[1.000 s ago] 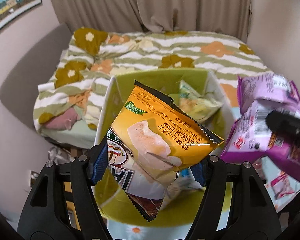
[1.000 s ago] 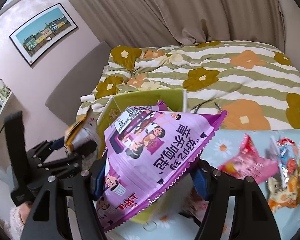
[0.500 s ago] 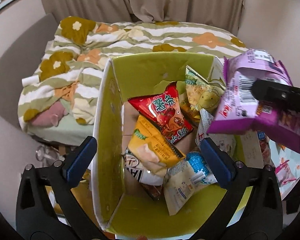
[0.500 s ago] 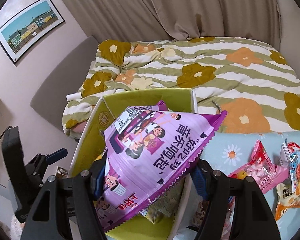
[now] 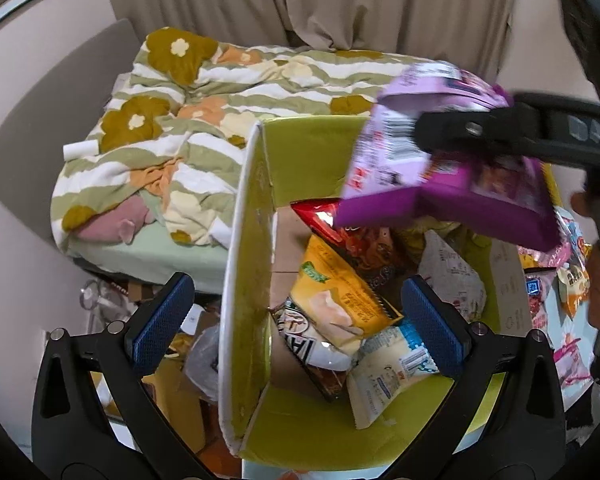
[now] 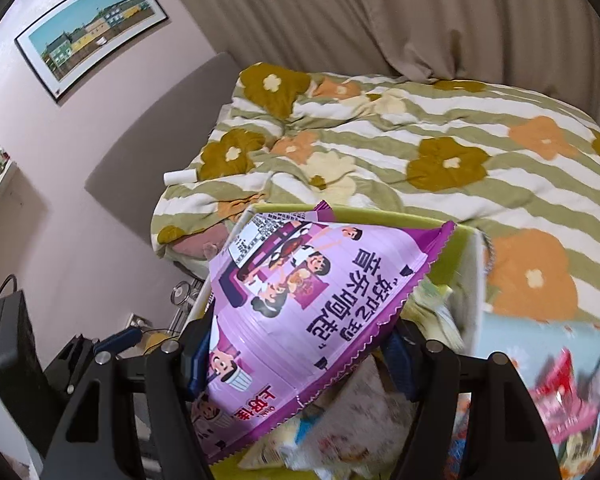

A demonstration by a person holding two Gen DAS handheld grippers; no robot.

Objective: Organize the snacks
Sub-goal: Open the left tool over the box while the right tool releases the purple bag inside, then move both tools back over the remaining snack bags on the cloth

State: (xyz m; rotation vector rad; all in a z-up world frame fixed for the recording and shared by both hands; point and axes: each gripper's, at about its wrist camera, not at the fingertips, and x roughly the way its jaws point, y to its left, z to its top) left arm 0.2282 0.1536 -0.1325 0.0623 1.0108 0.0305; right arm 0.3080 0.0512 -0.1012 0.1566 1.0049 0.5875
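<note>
A green-lined cardboard box (image 5: pixel 300 152) holds several snack bags, among them a yellow barbecue chip bag (image 5: pixel 340 300), a red bag (image 5: pixel 364 236) and a white bag (image 5: pixel 388 368). My left gripper (image 5: pixel 296 320) is open and empty above the box's near left wall. My right gripper (image 6: pixel 300 356) is shut on a purple snack bag (image 6: pixel 300 300) and holds it over the box; the bag (image 5: pixel 440 184) and gripper also show in the left wrist view at upper right. The box rim (image 6: pixel 472 280) shows behind the purple bag.
A bed with a striped flowered duvet (image 6: pixel 420 140) lies behind the box. More snack packets (image 6: pixel 560 400) lie on a light blue flowered cloth (image 6: pixel 540 332) to the right. Clutter (image 5: pixel 204 360) sits on the floor left of the box.
My left gripper opened and let the yellow chip bag fall into the box. My right gripper has carried the purple bag leftward over the box.
</note>
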